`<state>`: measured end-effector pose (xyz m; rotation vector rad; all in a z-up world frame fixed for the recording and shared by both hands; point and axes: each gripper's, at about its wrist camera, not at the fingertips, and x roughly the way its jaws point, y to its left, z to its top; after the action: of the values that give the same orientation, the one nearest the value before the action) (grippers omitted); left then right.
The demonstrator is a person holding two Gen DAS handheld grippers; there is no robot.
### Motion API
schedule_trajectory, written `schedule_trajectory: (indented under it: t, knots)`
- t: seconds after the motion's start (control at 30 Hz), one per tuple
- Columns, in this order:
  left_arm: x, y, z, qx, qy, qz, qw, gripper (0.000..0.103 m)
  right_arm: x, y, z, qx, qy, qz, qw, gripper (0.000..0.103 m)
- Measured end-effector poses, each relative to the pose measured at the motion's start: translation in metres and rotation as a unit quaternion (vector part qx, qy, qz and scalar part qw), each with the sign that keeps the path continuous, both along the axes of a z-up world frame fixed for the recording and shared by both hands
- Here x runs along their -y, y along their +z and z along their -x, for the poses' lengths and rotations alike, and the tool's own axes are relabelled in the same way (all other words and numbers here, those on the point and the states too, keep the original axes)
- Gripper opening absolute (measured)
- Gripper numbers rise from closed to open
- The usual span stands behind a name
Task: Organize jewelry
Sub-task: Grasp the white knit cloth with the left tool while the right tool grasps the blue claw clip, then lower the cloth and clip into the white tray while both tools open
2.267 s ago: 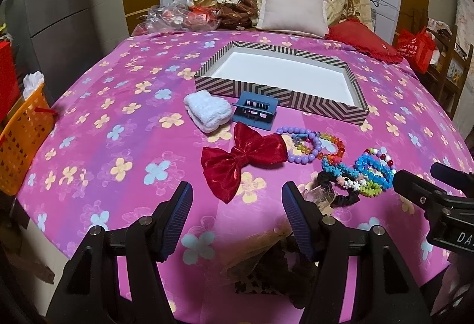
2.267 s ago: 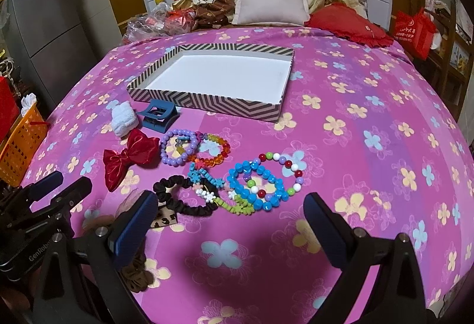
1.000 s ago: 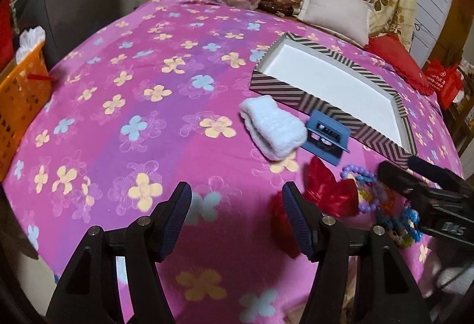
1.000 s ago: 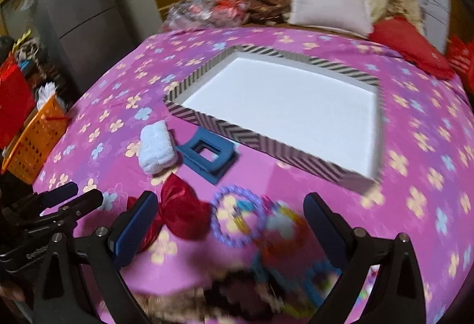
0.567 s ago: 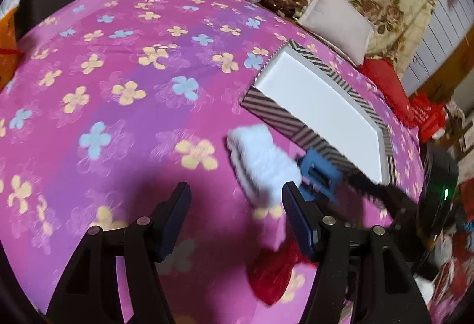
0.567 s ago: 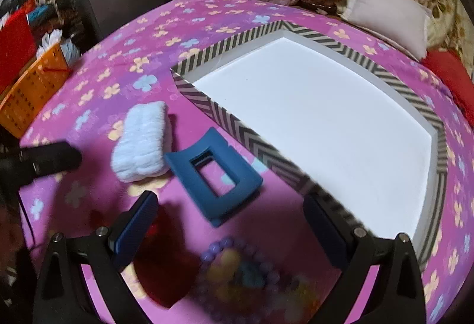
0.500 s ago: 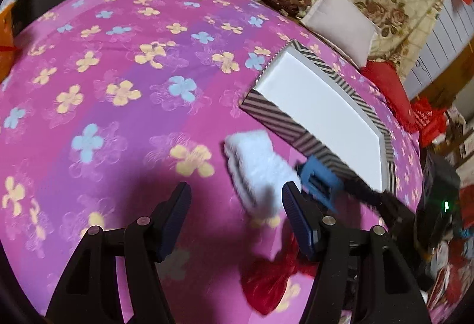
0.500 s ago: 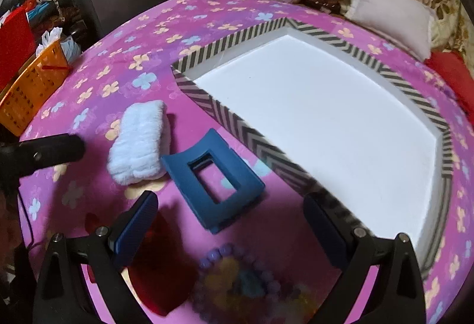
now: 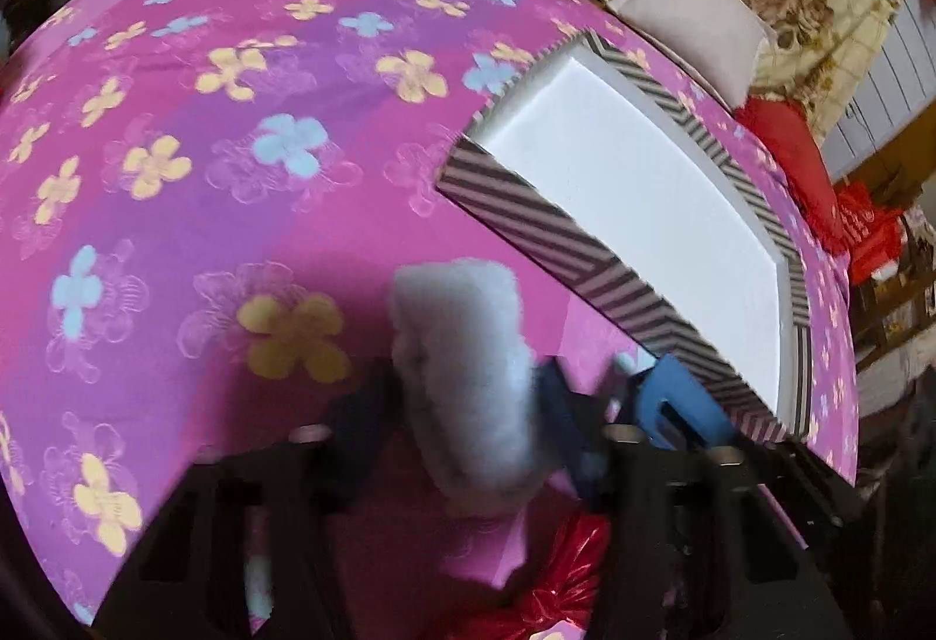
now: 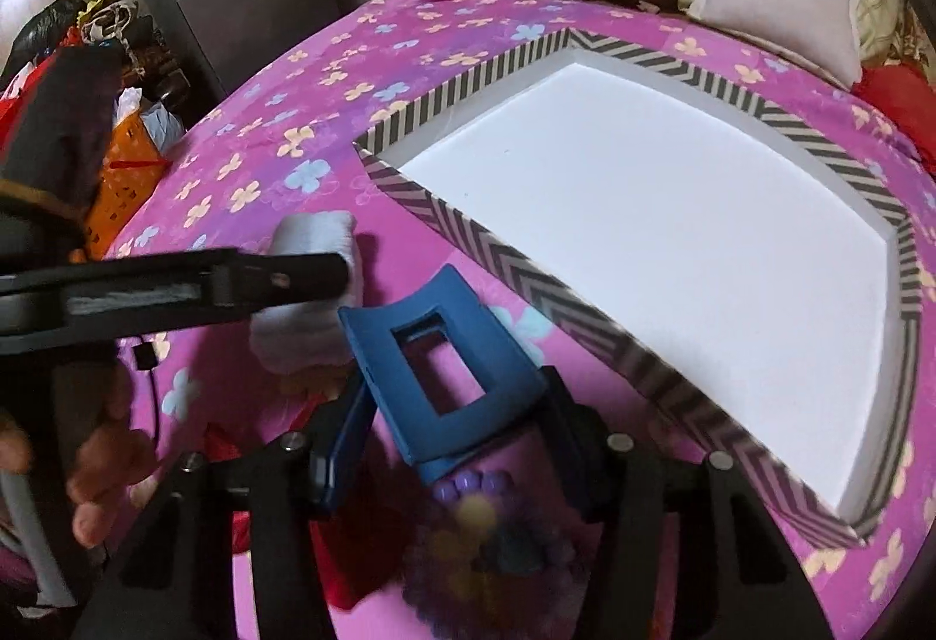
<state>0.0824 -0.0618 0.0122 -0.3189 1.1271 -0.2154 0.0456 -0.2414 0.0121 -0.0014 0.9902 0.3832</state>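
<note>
Over on the flowered bed [image 9: 245,72], the left gripper [image 9: 462,435] is closing its jaws around the white fluffy scrunchie [image 9: 468,377], while the right gripper [image 10: 453,435] is pinching the blue hair claw [image 10: 439,359] between its jaws. Both pieces are sitting just in front of the striped tray [image 10: 468,230], beside each other, with the purple bead bracelet [image 10: 468,482] lying blurred underneath the claw.

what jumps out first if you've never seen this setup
Two grabs at once: the left gripper closes around a fluffy white scrunchie, and the right gripper clamps a blue rectangular hair claw. Behind them sits an empty zigzag-striped tray on the pink floral bedspread.
</note>
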Motion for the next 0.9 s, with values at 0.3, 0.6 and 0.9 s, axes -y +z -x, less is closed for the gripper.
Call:
schedule_trajectory:
  t: [0.3, 0.6, 0.9]
  knots:
    - [-0.007, 0.044, 0.009, 0.064, -0.034, -0.009, 0.9973, 0.025, 0.011, 0.047, 0.028, 0.042, 0.003, -0.025, 0.999, 0.057]
    - [0.021, 0.073, -0.055, 0.103, -0.036, -0.018, 0.9938, 0.025, 0.029, 0.056, -0.046, 0.043, -0.095, -0.009, 0.995, 0.057]
    - [0.051, 0.025, -0.097, 0.054, -0.064, -0.076, 0.9936, 0.025, 0.016, 0.010, -0.092, -0.012, -0.094, 0.002, 0.995, 0.057]
